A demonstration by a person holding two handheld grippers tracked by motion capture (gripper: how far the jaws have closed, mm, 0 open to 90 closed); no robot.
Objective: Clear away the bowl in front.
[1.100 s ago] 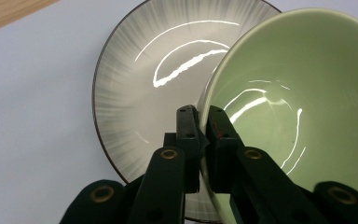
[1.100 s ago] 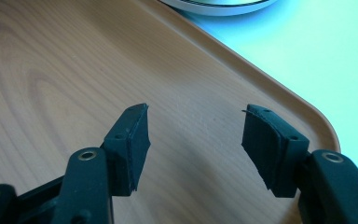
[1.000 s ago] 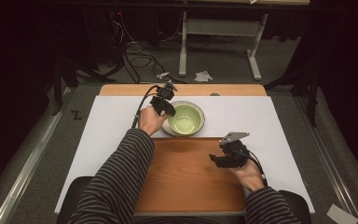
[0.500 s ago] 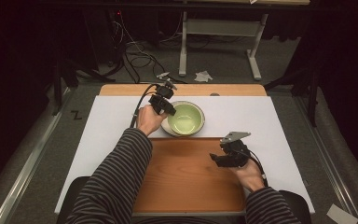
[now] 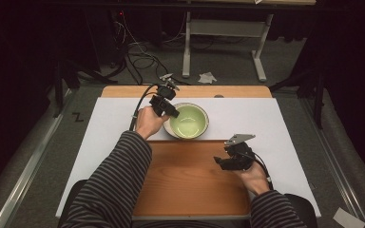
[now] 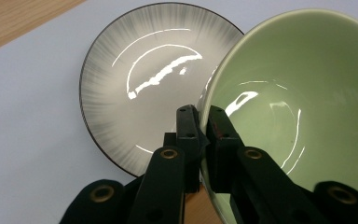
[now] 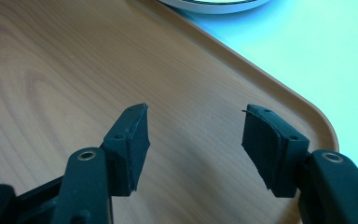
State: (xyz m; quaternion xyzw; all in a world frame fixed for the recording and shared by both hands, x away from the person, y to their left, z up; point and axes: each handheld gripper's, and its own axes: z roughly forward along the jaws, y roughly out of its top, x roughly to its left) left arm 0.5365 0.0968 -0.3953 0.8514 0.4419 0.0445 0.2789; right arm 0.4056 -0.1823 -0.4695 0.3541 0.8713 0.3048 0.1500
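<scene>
Bowl lift, rim pinch, far centre of table.
Left gripper (image 5: pixel 167 105) has its jaws clamped on the rim of the glossy pale-green ceramic bowl (image 6: pixel 298 107), tilted above the grey streaked dark-rimmed ceramic plate (image 6: pixel 135 84); likely rigid, slippery, breakable and weighty, so a deep rim hold suits. Right gripper (image 5: pixel 229 160) hovers over the brown wooden tray (image 7: pixel 51 70), jaws wide apart, holding nothing.

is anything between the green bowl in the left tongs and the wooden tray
Nothing visible. The left tongs pinch the rim of the green bowl, tilted over a grey plate. The wooden tray lies just nearer the person, and the part beside the bowl is bare. The right tongs hang open over the tray's right side, off the path.
</scene>
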